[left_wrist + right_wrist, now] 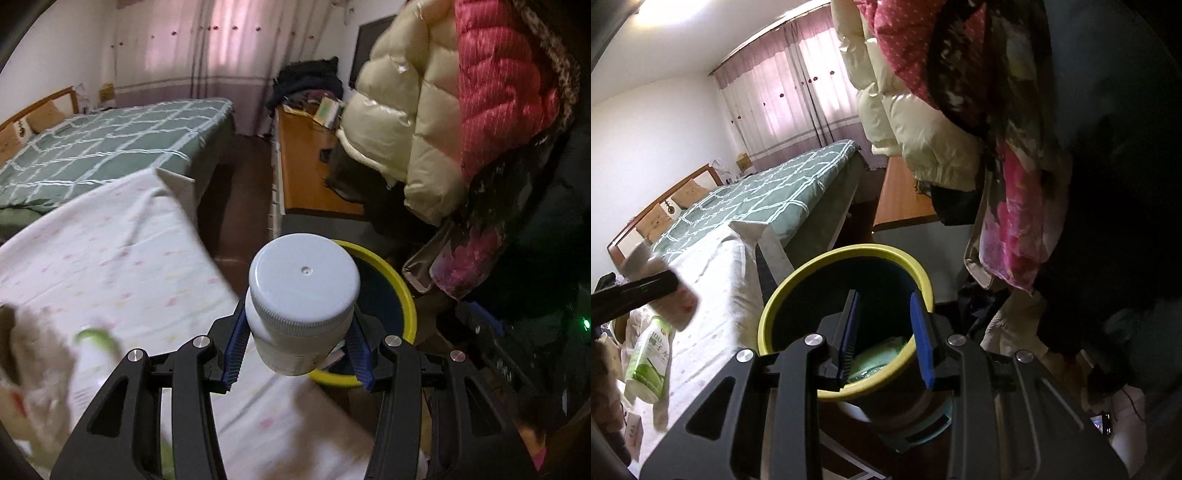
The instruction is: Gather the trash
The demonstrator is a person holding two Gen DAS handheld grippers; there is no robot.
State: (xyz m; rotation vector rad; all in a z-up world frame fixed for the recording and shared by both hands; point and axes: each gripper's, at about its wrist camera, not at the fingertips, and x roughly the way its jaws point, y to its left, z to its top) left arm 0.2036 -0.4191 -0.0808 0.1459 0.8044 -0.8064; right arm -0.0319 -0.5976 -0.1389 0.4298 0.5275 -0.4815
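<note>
The left gripper (299,347) is clamped on a white capped bottle (303,306), holding it over the near rim of the yellow-rimmed bin (406,295) beside the white-sheeted bed (110,258). The right gripper (886,336) hangs above the bin (849,258), fingers apart and holding nothing, and a green carton (650,362) lies on the sheet.

Daylight is filtered through the pink curtains (192,40), while the right side is left in deep shadow. Straight lines are bent by fisheye distortion, and the lower-left foreground is smeared by motion blur.
</note>
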